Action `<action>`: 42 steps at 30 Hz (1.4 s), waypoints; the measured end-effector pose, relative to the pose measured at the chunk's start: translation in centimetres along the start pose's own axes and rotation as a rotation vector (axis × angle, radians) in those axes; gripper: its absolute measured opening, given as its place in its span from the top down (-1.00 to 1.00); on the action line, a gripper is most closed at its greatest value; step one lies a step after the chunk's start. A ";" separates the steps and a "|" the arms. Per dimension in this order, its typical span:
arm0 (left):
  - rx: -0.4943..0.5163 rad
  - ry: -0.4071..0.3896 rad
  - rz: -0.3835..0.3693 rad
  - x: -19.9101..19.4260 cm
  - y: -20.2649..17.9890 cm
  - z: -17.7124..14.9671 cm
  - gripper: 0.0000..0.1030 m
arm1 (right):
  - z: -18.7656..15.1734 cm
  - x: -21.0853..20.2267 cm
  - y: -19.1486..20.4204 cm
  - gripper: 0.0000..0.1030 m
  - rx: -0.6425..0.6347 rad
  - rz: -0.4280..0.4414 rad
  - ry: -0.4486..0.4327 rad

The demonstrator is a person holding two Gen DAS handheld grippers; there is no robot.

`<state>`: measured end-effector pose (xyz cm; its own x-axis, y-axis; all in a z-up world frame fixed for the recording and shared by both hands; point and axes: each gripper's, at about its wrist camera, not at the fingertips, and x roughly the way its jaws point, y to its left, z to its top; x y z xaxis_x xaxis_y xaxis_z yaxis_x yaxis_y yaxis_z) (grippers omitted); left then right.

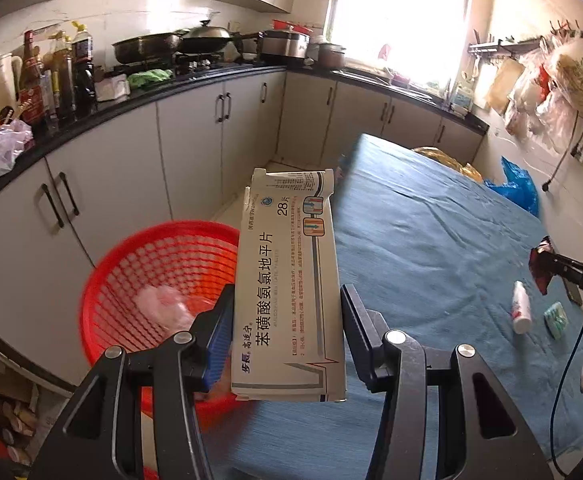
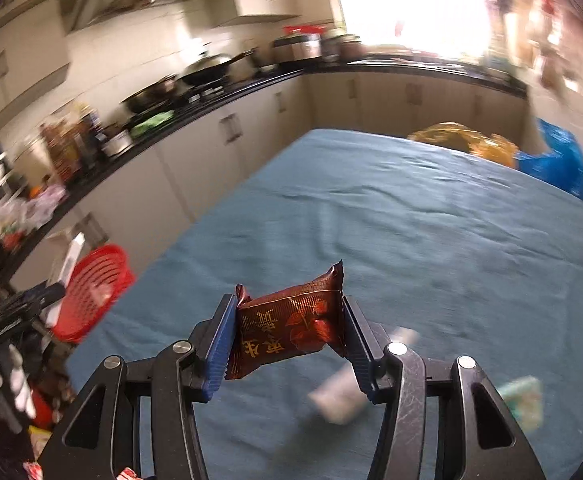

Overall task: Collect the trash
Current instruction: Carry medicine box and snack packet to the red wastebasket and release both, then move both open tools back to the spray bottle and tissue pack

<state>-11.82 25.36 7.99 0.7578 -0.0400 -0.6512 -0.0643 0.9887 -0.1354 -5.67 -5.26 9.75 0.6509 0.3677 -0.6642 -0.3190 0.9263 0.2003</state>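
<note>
The box (image 1: 289,284) stands between the fingers of the left gripper (image 1: 287,332), at the table (image 1: 431,240) edge, beside the red basket (image 1: 123,264). The left finger touches it; a small gap shows at the right finger, so the hold cannot be told. The right gripper (image 2: 289,334) is closed on a brown packet (image 2: 287,330) above the table. A small bottle (image 1: 521,307) lies on the table.

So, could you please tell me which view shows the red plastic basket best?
The left wrist view: the red plastic mesh basket sits close, interior visible. The right wrist view shows it small, blurred, at the table's left edge.
</note>
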 end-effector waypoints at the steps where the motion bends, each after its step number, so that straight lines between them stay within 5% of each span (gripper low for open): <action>1: -0.001 -0.007 0.008 0.0 0.7 0.2 0.03 | 0.3 1.0 1.6 -0.09 -0.015 0.025 0.011; 13: -0.160 0.033 0.028 2.5 9.7 0.9 0.03 | 2.4 10.5 17.0 -0.10 -0.152 0.252 0.097; 21: -0.213 0.033 0.035 2.5 12.4 0.4 0.02 | 2.2 15.5 22.5 -0.14 -0.155 0.348 0.152; 27: -0.198 0.034 0.046 1.5 12.1 -0.2 -0.17 | 2.0 17.0 22.7 -0.36 -0.076 0.401 0.186; 34: -0.115 0.009 0.139 0.2 10.0 -0.9 -0.33 | 1.4 14.8 20.7 -0.38 -0.123 0.314 0.147; 42: -0.085 0.015 0.149 -0.3 7.3 -1.4 -0.36 | 0.2 13.3 16.5 -0.39 -0.058 0.260 0.150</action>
<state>-13.42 32.41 6.09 0.7264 0.1033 -0.6794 -0.2299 0.9682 -0.0987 -2.14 14.92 4.30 0.4346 0.5719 -0.6957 -0.5031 0.7949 0.3392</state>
